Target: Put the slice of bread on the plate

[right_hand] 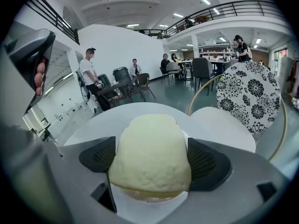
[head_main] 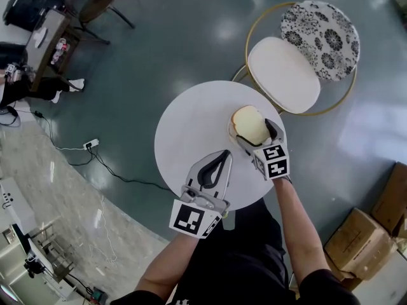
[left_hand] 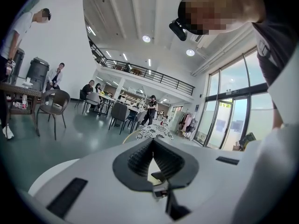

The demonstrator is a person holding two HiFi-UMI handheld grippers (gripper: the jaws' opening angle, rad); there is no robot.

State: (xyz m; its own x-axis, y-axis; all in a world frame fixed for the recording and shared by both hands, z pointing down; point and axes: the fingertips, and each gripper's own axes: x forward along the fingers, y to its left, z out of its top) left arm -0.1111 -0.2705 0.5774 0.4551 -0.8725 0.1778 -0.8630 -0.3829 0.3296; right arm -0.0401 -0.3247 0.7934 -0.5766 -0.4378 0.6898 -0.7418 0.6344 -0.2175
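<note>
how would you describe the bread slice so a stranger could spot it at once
Start at the round white table on the dark green floor. Near its edge closest to the gold-framed chair, the right claw grips the bread slice. It is the only pale yellow, dome-topped thing there.

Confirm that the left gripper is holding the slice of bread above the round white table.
Wrong gripper. The right gripper holds the slice of bread, pressed in from each side, above the round white table; the right gripper view shows it. The left gripper is shut on nothing.
</note>
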